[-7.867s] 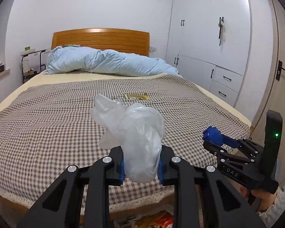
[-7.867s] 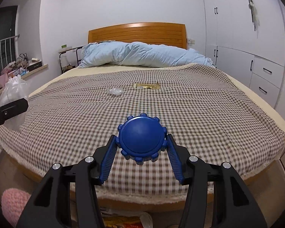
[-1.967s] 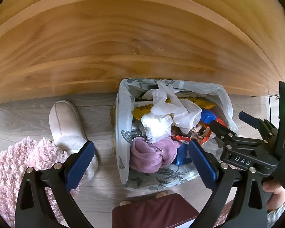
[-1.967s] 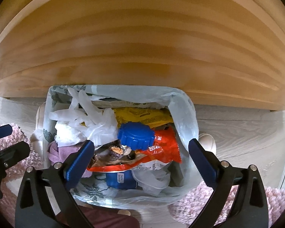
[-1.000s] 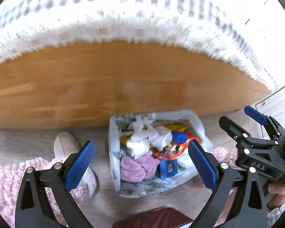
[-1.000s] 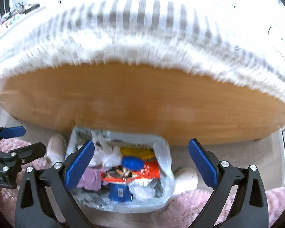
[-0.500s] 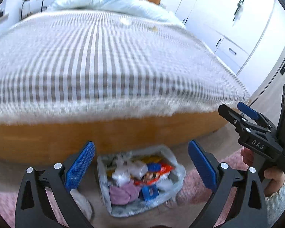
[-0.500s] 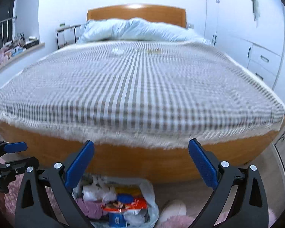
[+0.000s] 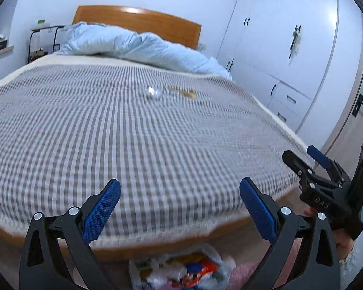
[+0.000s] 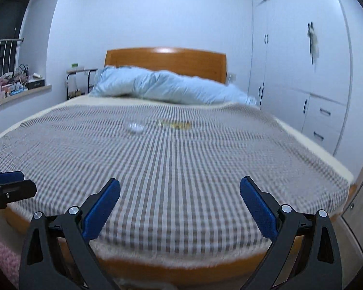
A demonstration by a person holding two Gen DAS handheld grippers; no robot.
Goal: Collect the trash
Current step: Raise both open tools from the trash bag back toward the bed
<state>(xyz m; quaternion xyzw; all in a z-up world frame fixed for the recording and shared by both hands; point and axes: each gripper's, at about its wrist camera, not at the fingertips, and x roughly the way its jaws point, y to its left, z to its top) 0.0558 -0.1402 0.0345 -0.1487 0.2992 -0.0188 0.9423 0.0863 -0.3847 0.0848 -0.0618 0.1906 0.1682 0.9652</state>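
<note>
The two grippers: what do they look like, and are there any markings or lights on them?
Both share one build: black angular linkage arms with silver screw heads and textured blue pads on the fingers. The left gripper and right gripper look identical. From the side, the right gripper's black body carries pale "DAS" lettering and a small green light; a knitted cuff shows beneath it.

A: How many scraps beside the duvet?
B: Two; one clear wrapper, one yellow wrapper; one trash bag below; two grippers, left, right.

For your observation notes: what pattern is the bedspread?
A brown-and-white check on the bedspread, clearest in the right wrist view.
</note>
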